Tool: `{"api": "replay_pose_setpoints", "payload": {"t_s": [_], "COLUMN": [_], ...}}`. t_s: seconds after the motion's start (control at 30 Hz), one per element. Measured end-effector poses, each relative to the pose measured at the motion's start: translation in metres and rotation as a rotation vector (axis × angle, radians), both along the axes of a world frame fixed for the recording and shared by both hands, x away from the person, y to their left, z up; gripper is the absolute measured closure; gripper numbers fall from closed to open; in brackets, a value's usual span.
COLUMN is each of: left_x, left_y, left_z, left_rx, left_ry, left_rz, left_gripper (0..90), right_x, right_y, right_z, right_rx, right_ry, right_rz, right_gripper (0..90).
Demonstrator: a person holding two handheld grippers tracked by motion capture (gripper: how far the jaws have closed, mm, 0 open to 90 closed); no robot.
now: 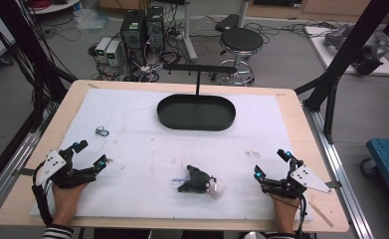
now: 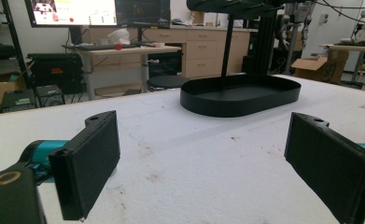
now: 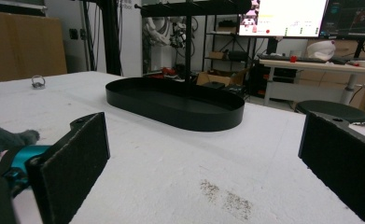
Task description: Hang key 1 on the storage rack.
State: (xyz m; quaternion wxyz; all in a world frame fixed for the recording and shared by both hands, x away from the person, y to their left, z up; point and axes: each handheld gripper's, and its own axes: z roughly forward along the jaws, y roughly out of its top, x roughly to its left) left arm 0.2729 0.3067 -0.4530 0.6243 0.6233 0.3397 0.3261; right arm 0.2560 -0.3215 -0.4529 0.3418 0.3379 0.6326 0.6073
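Resting wide open: both hand-held grippers (image 1: 90, 153) (image 1: 270, 163), dark bundle (image 1: 198, 180) between, high view.

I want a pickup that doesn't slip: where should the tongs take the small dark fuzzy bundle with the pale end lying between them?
Probably across the dark fuzzy bundle at its narrower dark middle, from above: it lies flat and elongated on the white foam mat, pale rounded end toward the right tongs, which are open and nearest.

Table (image 1: 301, 149): tray (image 1: 196, 112), ring (image 1: 102, 131), bundle (image 1: 200, 180).
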Motion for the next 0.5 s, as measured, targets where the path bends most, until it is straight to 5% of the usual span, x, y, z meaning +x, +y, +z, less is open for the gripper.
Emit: {"api": "replay_pose_setpoints", "payload": {"t_s": [0.5], "left_x": [-0.0008], "left_y": [0.0005], "left_z": [-0.0004], "left_rx": [-0.009], "left_ry": [-0.009], "left_rz": [0.004], "left_gripper": [10.9], "right_x": [0.0001], "right_y": [-0.0006], "right_z": [-0.0001], "right_rx": [0.012], "right_ry": [0.012], "right_rz": [-0.001], "right_gripper": [1.1]}}
